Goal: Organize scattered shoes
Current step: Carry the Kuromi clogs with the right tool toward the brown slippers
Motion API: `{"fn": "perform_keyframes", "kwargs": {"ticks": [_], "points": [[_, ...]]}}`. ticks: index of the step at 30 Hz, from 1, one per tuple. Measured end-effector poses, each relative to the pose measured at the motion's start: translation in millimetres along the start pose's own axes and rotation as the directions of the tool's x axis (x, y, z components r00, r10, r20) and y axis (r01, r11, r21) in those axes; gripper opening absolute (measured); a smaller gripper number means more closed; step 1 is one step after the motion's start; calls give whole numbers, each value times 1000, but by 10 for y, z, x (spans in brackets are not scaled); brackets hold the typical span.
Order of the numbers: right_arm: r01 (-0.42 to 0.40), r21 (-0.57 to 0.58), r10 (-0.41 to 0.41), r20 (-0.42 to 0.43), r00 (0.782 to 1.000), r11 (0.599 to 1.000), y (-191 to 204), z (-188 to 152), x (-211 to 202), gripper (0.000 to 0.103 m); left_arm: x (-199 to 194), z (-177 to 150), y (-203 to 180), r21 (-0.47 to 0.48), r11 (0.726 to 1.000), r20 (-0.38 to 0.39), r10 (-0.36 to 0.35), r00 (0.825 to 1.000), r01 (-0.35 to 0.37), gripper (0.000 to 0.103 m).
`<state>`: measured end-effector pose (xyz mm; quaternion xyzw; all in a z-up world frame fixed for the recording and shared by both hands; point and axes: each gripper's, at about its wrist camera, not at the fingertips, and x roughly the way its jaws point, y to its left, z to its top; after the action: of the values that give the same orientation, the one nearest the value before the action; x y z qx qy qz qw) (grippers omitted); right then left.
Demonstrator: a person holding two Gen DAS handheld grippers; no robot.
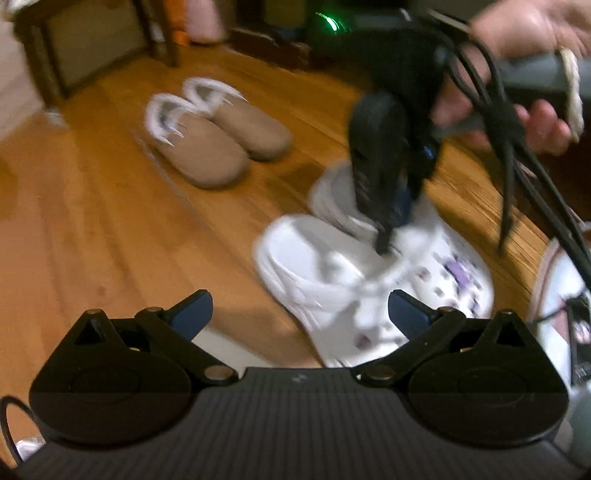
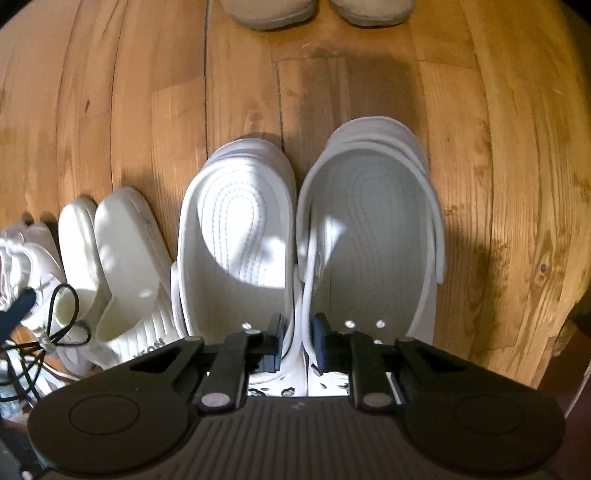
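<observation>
A pair of white clogs (image 2: 365, 229) with charms on the toes sits side by side over the wooden floor. My right gripper (image 2: 299, 343) pinches their two touching inner walls together, its jaws nearly closed. In the left wrist view the same clogs (image 1: 332, 266) are blurred, and a hand (image 1: 535, 33) holds the right gripper (image 1: 384, 240) down into them. My left gripper (image 1: 301, 314) hangs open just in front of the clogs, with nothing gripped. A pair of tan slippers (image 1: 218, 140) with white lining stands together farther back.
White slides (image 2: 125, 266) and a white sneaker (image 2: 26, 266) lie in a row left of the clogs. Black cables (image 1: 517, 155) dangle from the right hand. Dark furniture legs (image 1: 37, 62) and a device with a green light (image 1: 328, 24) stand at the back.
</observation>
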<state>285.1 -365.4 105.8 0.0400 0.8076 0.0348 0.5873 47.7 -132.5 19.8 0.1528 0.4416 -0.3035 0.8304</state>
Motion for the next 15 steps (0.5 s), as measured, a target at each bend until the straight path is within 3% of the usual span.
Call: {"fn": "perform_keyframes", "kwargs": {"ticks": [1,3,5,9,11,14,15], "points": [[10,6,-10,-7,1000,1000,109,-122,238,22,5,-4,5,3,1000,-2,-11,1000,11,103],[58,-33,-60,-51,997,998,272,-246,596,41,83,-36,24,8,1000,-39,-30,999,30,103],[96,-56,-101,-84,991,994,355,-246,785,51,178,-64,32,3,1000,-73,-16,997,16,103],[166,-98,-180,-154,972,981,524,-165,1037,51,245,-115,26,17,999,-85,-46,995,47,103],[218,-148,-245,-196,949,965,553,-142,1171,48,251,-127,26,14,998,-79,-57,995,58,103],[229,-193,-268,-214,939,954,551,-186,1250,26,257,-143,13,7,997,-76,-73,994,74,103],[229,-214,-274,-214,937,950,566,-228,1245,23,253,-157,8,7,997,-79,-73,994,74,103]]}}
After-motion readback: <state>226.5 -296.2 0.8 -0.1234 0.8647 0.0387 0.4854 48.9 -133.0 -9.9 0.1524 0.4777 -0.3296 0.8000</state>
